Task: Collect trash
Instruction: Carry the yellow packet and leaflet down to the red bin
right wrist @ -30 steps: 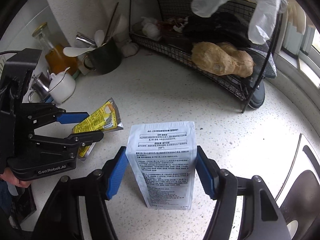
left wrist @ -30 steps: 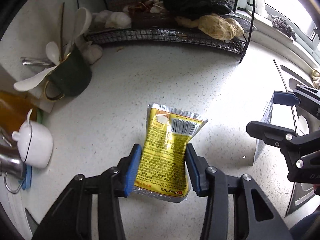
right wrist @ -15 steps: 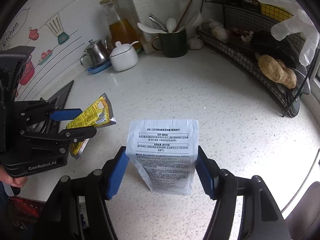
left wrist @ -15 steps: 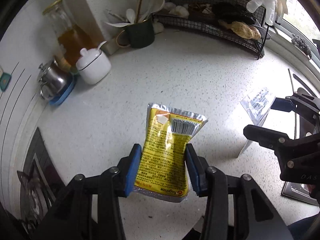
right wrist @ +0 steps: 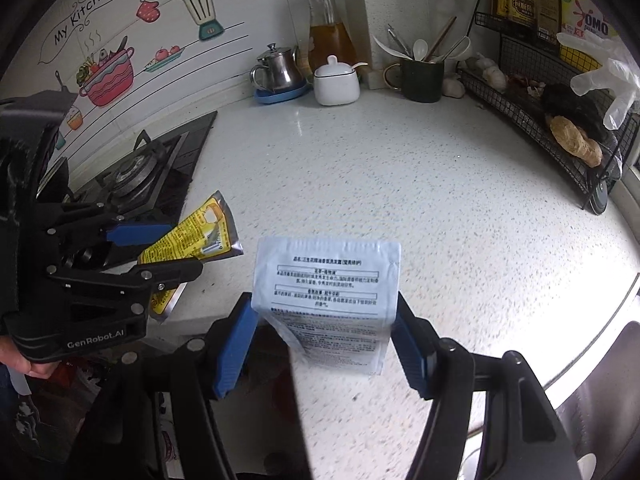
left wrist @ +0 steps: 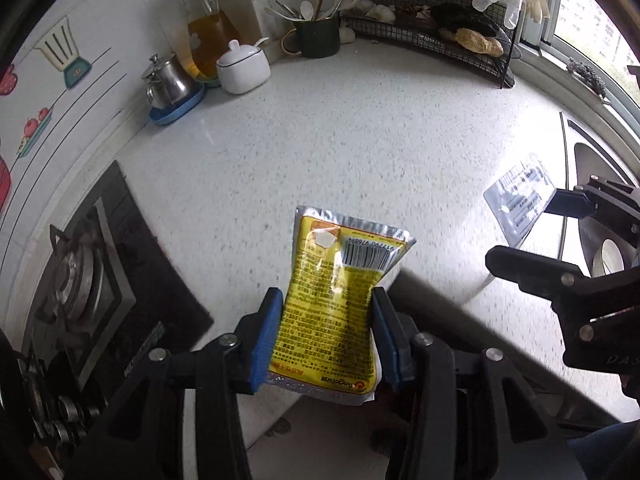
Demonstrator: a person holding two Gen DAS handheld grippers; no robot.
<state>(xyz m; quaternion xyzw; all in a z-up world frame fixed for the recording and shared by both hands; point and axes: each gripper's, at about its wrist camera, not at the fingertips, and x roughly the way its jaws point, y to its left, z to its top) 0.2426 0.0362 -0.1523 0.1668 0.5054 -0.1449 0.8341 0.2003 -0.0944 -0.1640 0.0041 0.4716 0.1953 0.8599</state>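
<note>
My left hand-held gripper (left wrist: 326,336) is clamped on the yellow sachet (left wrist: 336,312), its blue pads pressing the 2 long edges so the flat packet stands up out of the jaws, barcode end away from me. My right hand-held gripper (right wrist: 326,346) is closed the same way on the white sachet (right wrist: 326,292), printed side facing the lens. I judge that gripping each by its edges keeps the thin foil from folding or slipping, and with 1 piece of trash in each gripper I can carry both off in a single trip. Both packets are lifted clear of the counter (left wrist: 360,140) and hang over its near edge, where the floor shows below me; I see no bin in either view, so I cannot say where they should go.

Past the packets the speckled white counter lies bare in the middle. To my left a gas hob (right wrist: 144,172) is set into it. At the back wall stand a steel pot on a blue saucer (right wrist: 278,70), a white lidded bowl (right wrist: 336,84), a glass bottle of amber liquid (right wrist: 328,32) and a dark mug of spoons (right wrist: 422,76). A black wire rack (right wrist: 540,112) runs along the right, holding ginger and garlic, with a clear glove (right wrist: 608,76) draped on it. The wall tiles carry a "My Kitchen" sticker (right wrist: 86,8), and daylight comes in through a window (left wrist: 588,28) on the far right.
</note>
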